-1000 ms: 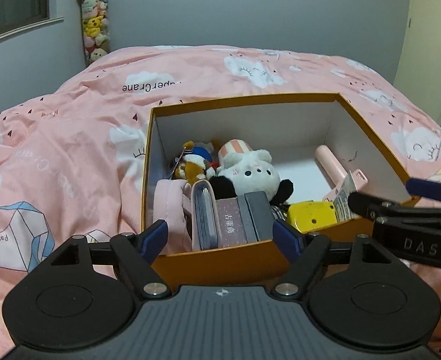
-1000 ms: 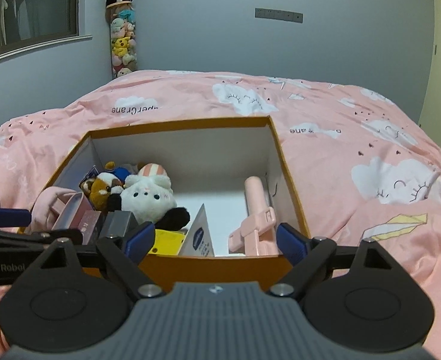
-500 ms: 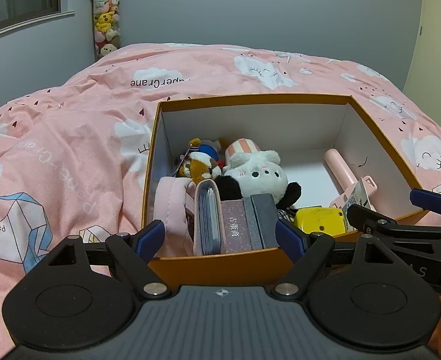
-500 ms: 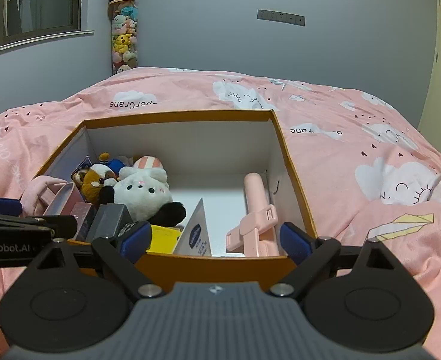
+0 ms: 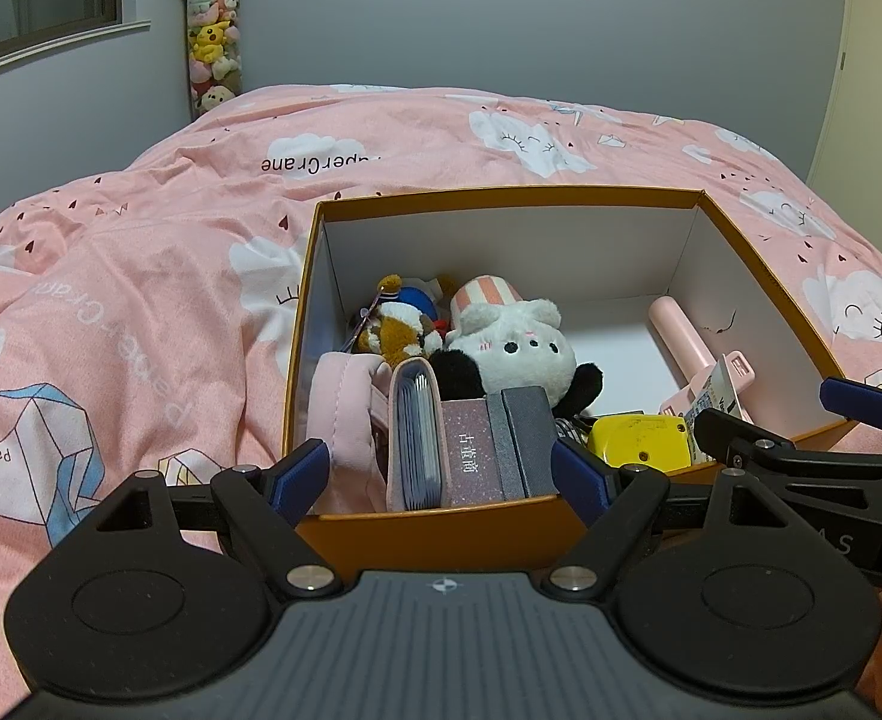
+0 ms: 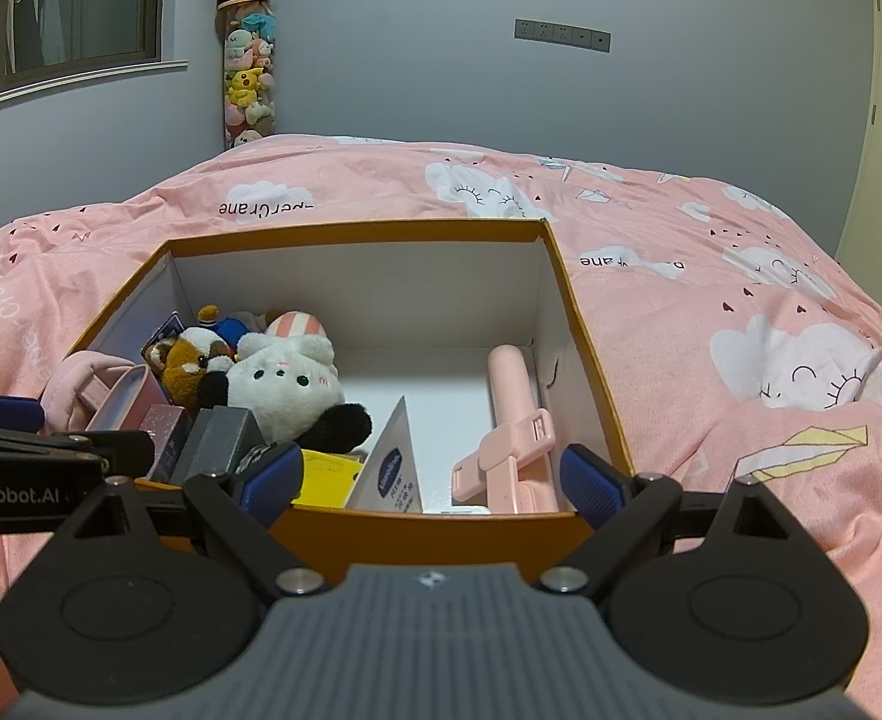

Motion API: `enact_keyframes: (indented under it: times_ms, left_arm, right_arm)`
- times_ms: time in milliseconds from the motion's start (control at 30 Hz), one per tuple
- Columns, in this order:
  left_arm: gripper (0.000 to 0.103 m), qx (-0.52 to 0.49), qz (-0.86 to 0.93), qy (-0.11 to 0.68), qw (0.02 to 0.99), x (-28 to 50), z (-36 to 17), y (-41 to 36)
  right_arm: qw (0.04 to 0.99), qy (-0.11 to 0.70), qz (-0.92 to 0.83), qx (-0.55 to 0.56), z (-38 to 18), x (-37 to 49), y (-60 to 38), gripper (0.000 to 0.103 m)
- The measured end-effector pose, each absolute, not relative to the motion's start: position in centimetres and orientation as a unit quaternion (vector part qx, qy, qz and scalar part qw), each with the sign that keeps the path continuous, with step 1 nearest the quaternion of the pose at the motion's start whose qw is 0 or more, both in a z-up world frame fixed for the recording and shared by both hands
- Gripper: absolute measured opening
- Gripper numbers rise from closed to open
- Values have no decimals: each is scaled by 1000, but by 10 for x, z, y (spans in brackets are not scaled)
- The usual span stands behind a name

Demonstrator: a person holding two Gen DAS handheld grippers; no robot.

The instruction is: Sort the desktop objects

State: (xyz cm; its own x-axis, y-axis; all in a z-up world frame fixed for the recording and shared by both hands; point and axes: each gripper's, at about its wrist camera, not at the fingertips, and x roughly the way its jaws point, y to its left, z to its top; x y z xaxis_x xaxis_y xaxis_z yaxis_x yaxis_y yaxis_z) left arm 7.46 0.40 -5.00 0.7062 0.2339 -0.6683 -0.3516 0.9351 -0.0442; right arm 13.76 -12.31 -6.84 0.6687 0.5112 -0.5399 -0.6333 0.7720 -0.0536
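Both grippers poised at the near wall of the orange cardboard box (image 5: 441, 531) on the pink cloud-print bed cover (image 5: 141, 300). Left gripper (image 5: 441, 474) spread wide, fingers (image 5: 297, 474) empty, framing the upright stack at the near left: a pink card holder (image 5: 414, 438), a glittery mauve case (image 5: 468, 453) and a grey case (image 5: 531, 438). Right gripper (image 6: 432, 474) likewise wide and empty, facing the pink phone-holder stick (image 6: 510, 414) along the right wall, a white triangular packet (image 6: 396, 456) and a yellow item (image 6: 324, 474).

Probably an early picking step, with the sortable things all inside the box: white plush rabbit (image 5: 510, 342) and brown-and-white plush (image 5: 396, 330) at the left, pink fabric pouch (image 5: 342, 414) in the near left corner.

Best done by choosing one item, lifting over the rim instead of dragging across it, and closing across a narrow, firm dimension. For the stick, a grip on the shaft rather than the clamp end. For the packed cases, care against pinching two at once. Worth keeping the two grippers apart, since they sit just beside each other.
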Motion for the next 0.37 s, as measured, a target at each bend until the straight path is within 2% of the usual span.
enact_keyframes:
  times_ms: [367]
  left_arm:
    - [95,-90,159,350,919,74,-52,5]
  right_arm:
    - [906,257,316,-119,-69,138,-123,93]
